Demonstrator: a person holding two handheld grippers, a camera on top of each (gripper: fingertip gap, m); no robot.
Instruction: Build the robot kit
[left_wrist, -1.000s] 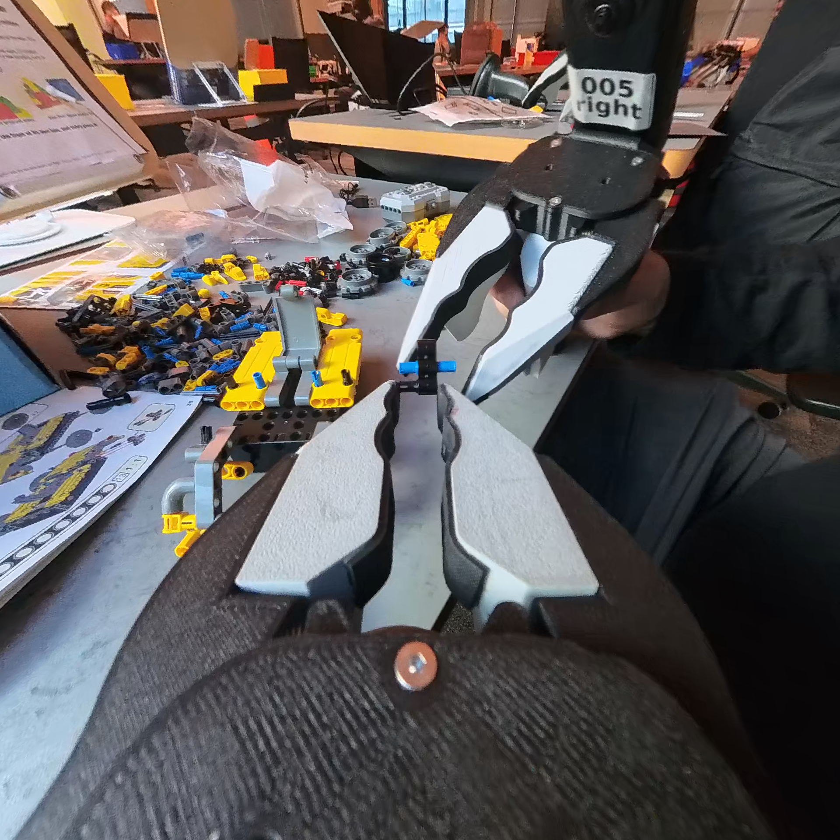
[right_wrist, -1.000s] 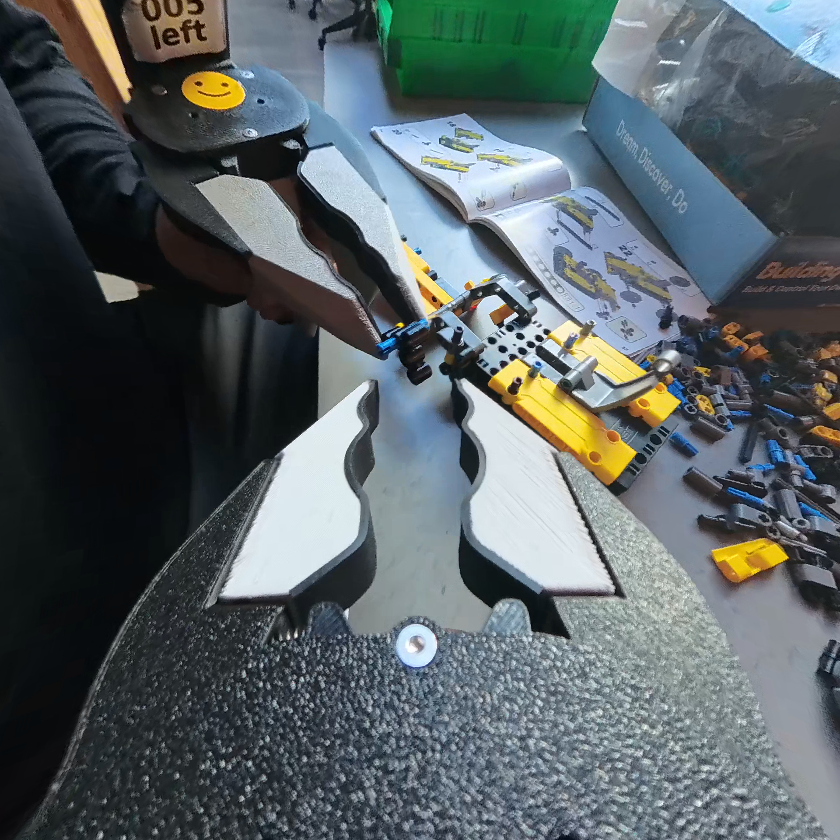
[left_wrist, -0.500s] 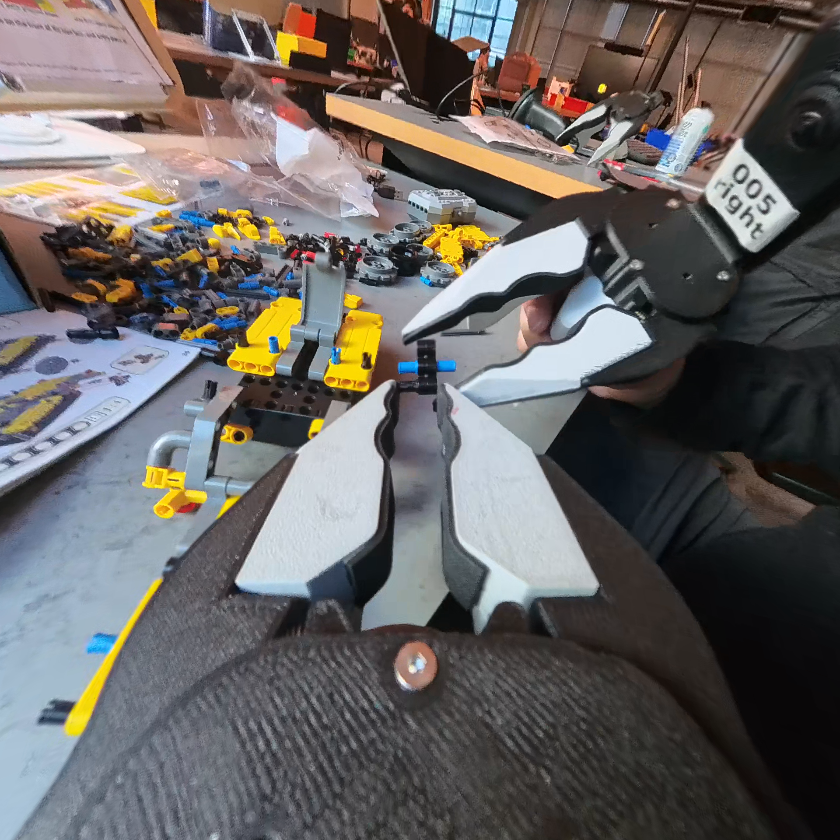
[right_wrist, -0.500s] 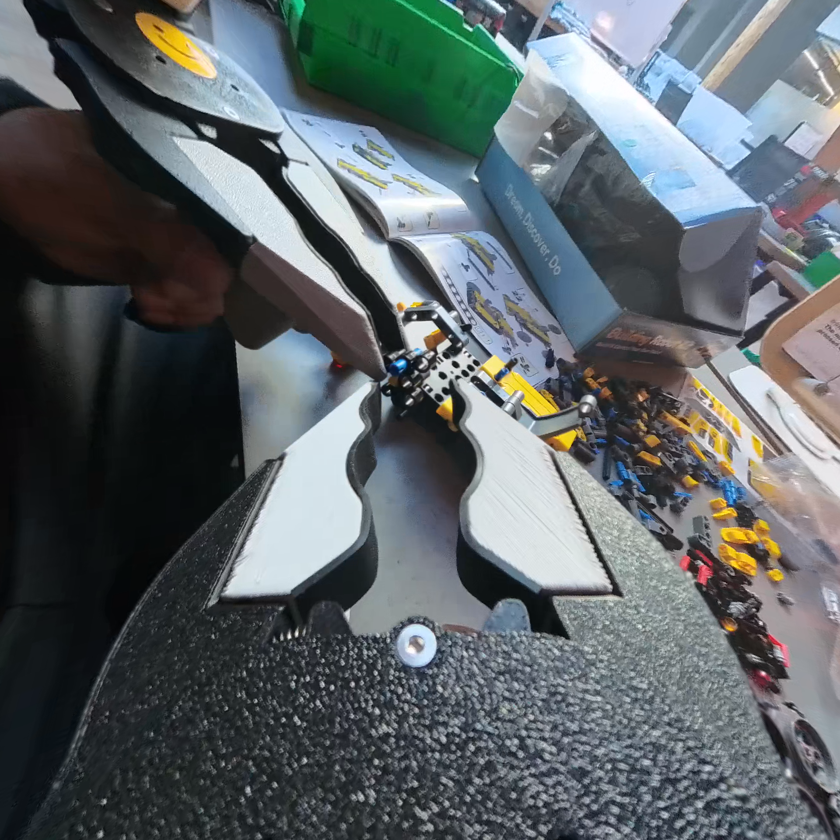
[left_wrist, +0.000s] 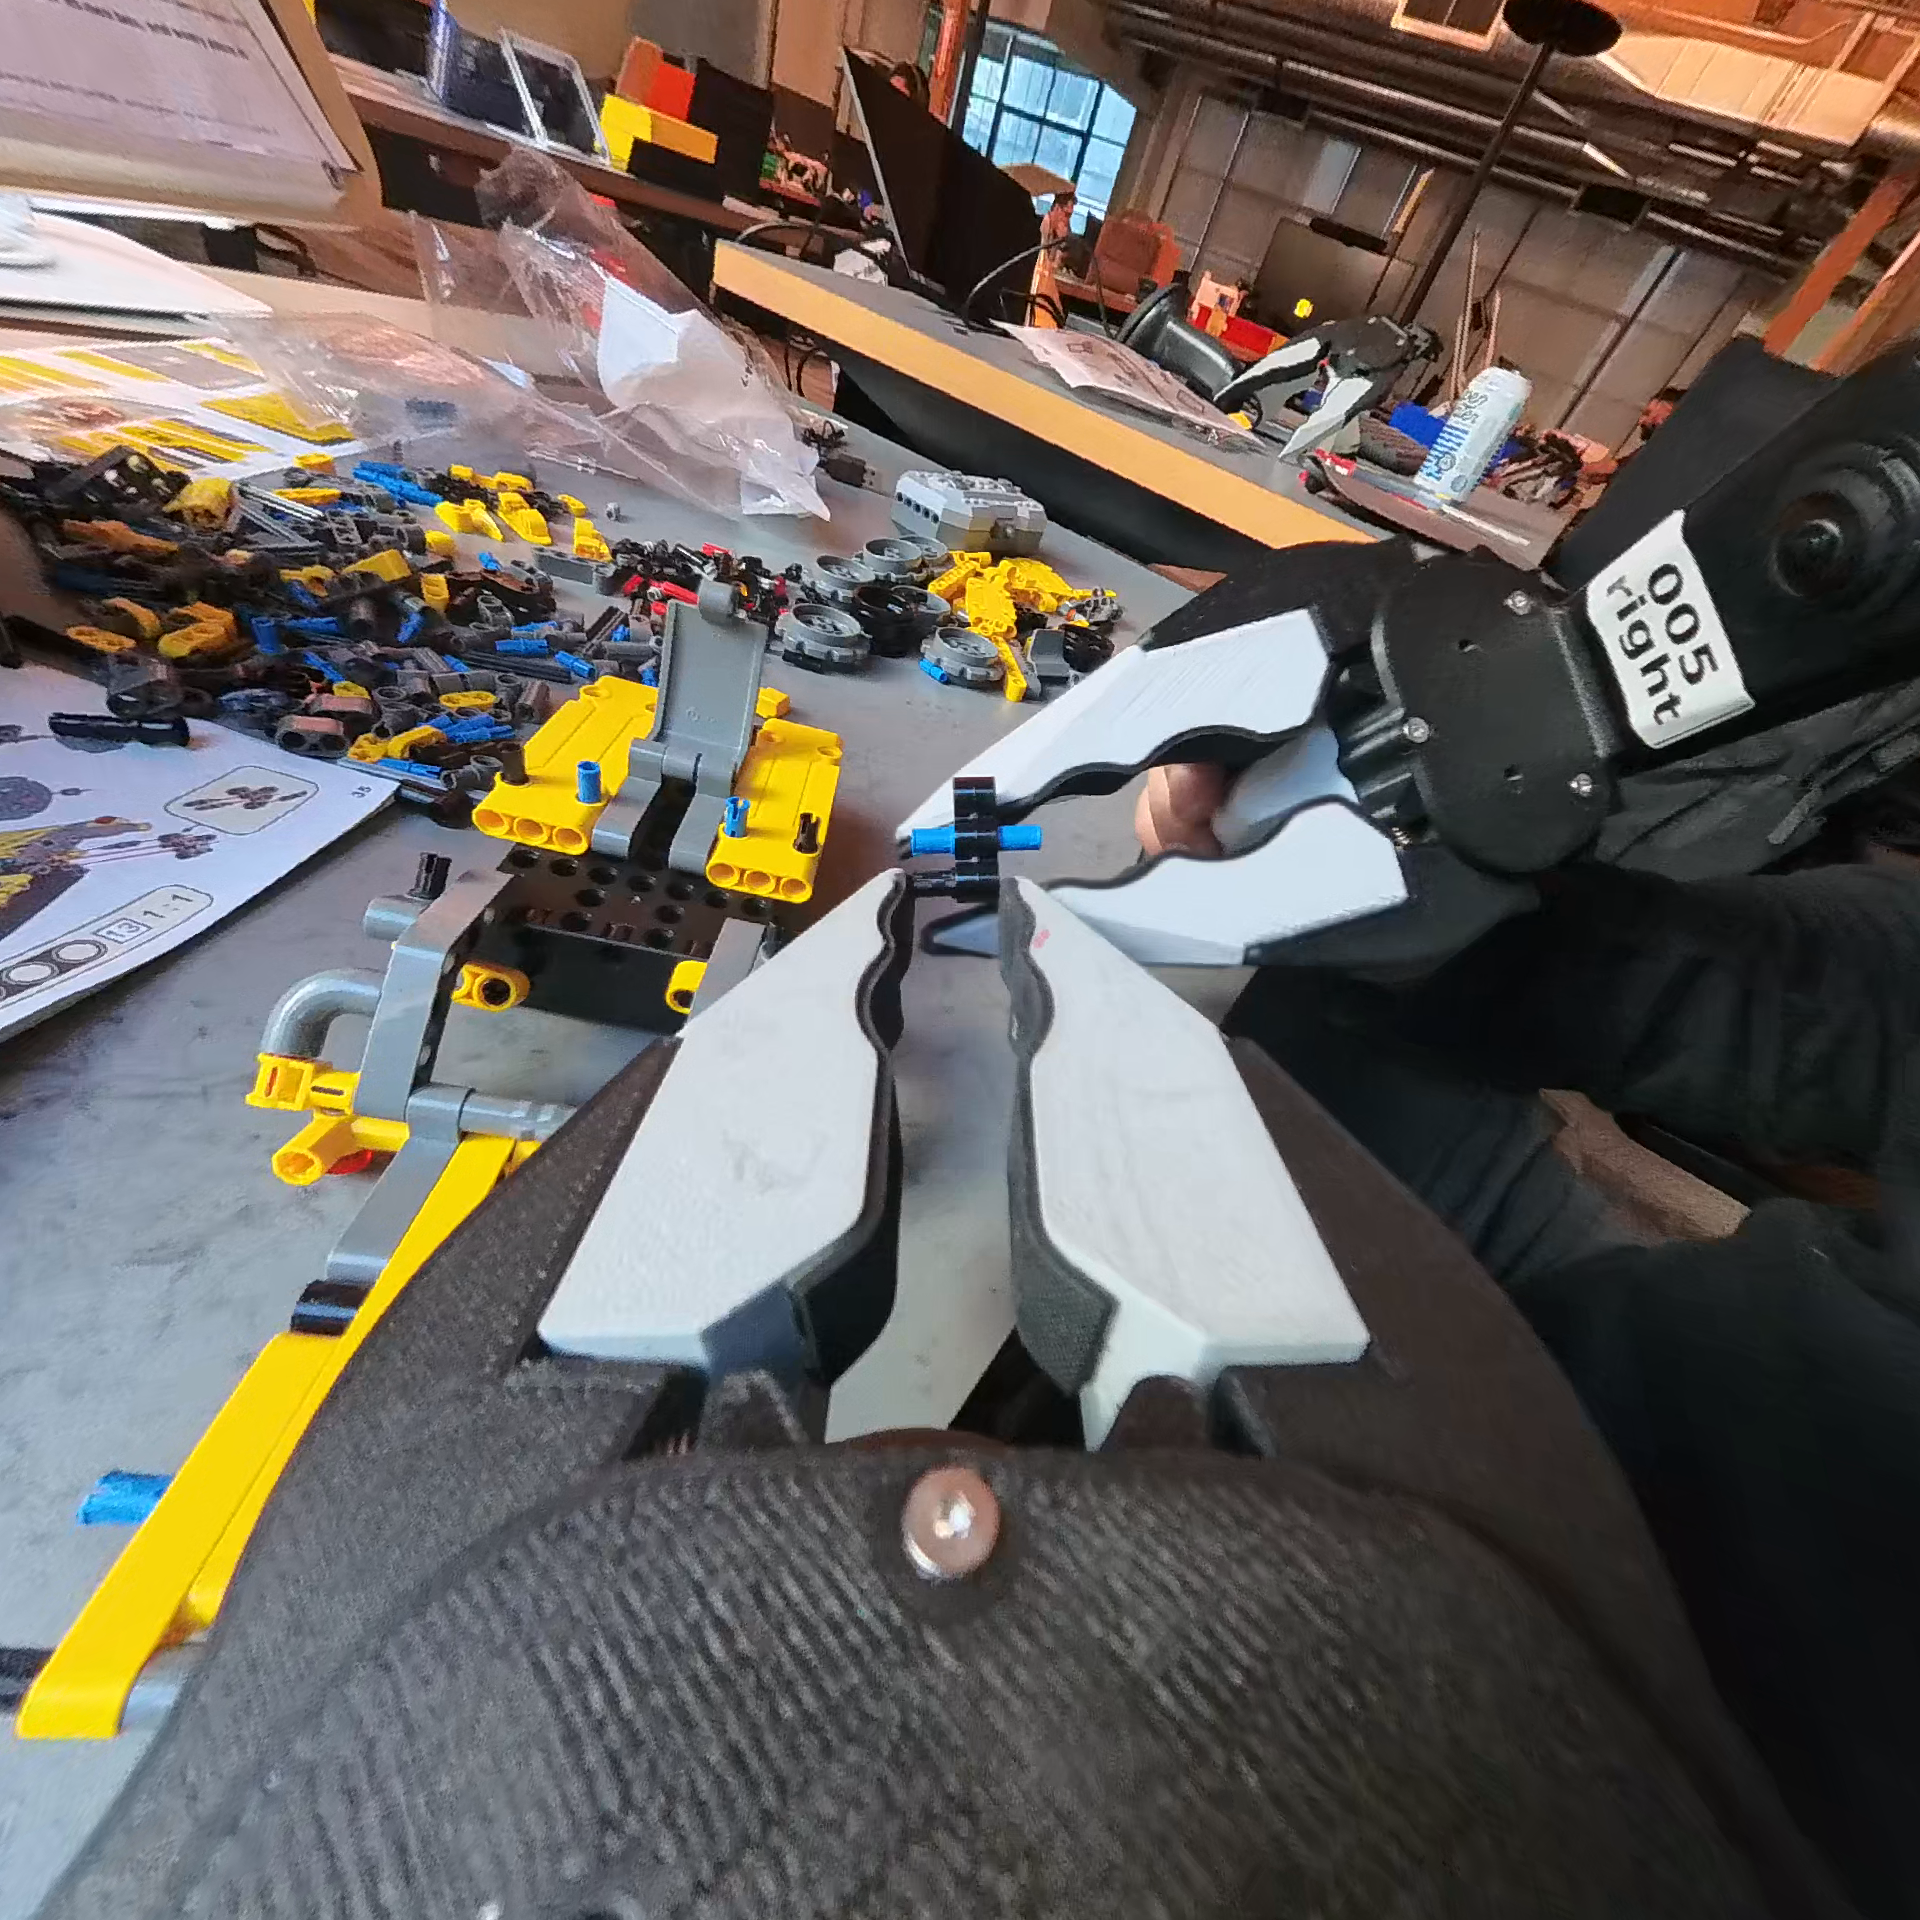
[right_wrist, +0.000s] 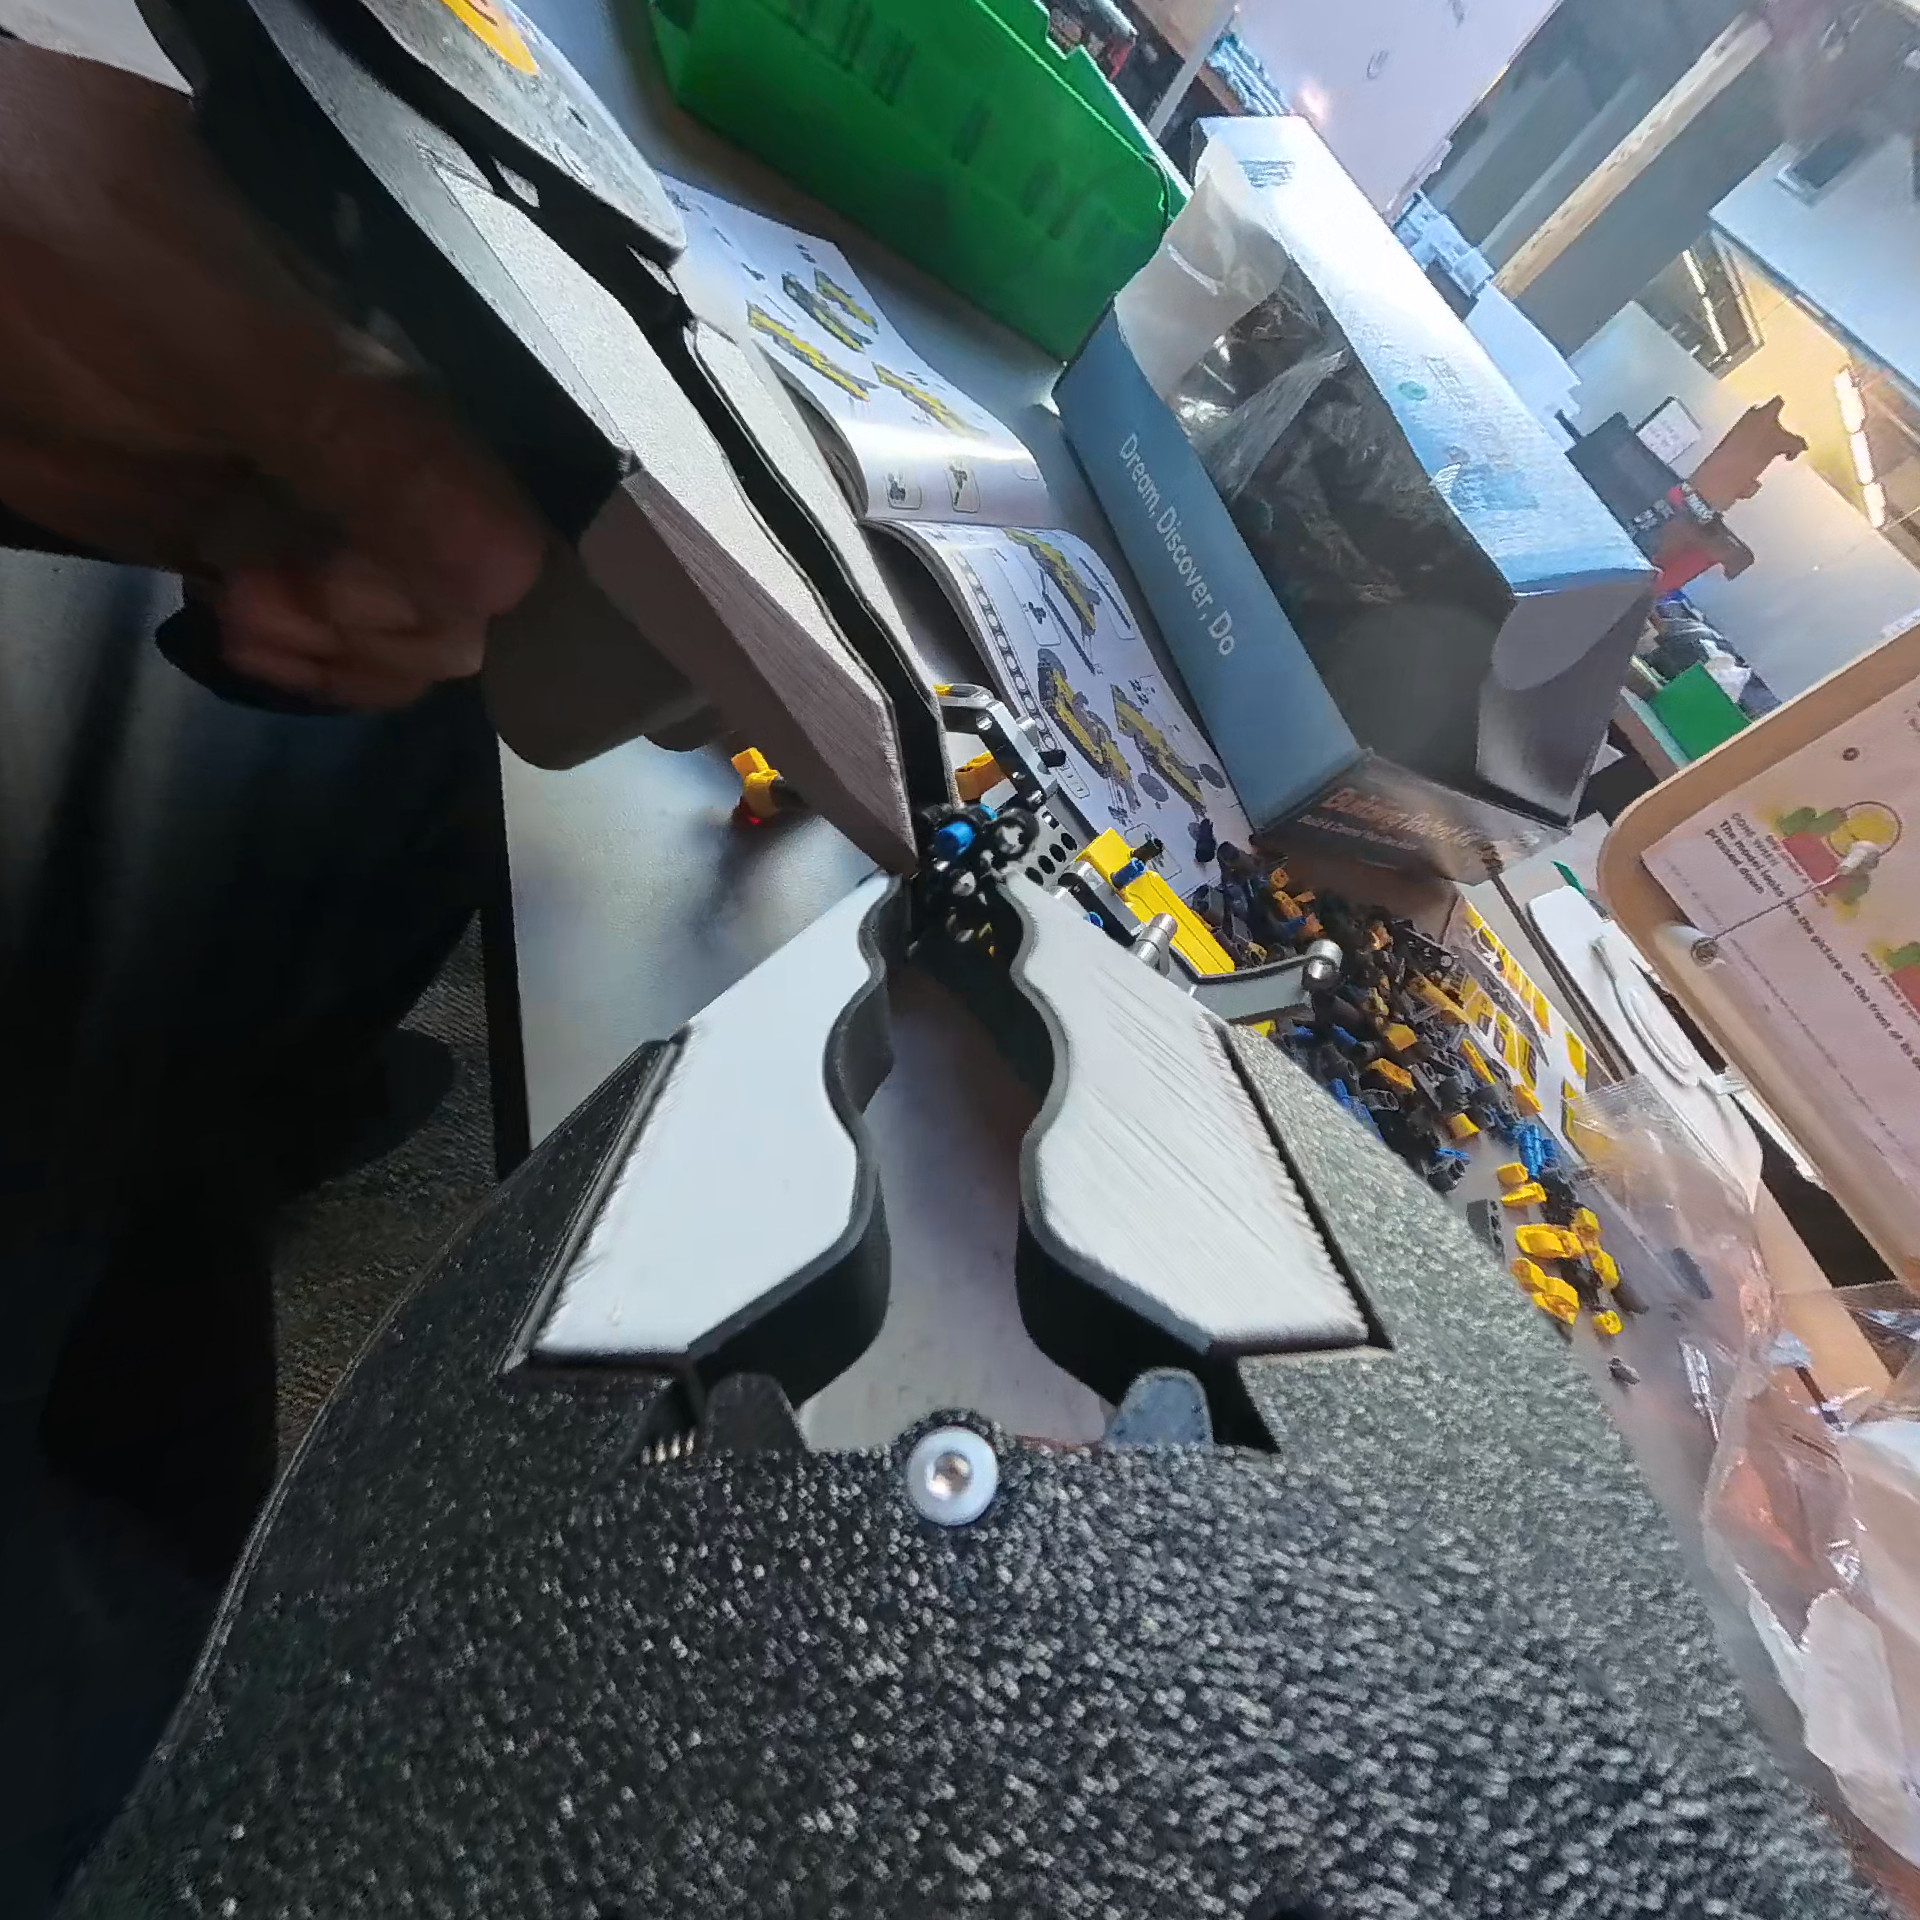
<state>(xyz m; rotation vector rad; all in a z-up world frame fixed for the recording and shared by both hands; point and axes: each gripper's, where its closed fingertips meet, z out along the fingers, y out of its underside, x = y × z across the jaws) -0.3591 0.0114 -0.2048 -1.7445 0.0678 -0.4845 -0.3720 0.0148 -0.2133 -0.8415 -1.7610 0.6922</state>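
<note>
Left gripper (left_wrist: 954, 891) jaws clamp black beam (left_wrist: 974, 831); right gripper (right_wrist: 951, 902) jaws parted, beam between, contact unclear.

two grippers were in view, the left gripper (left_wrist: 954, 896) and the right gripper (left_wrist: 971, 868). one black connector piece (left_wrist: 974, 836) carried one blue pin (left_wrist: 932, 840). one part-built yellow and black model (left_wrist: 634, 873) sat on the counter (left_wrist: 125, 1247), with one open instruction booklet (right_wrist: 1049, 582), one blue box (right_wrist: 1351, 488) and one green bin (right_wrist: 914, 135). the loose pieces (left_wrist: 312, 623) were too many to count.
</note>
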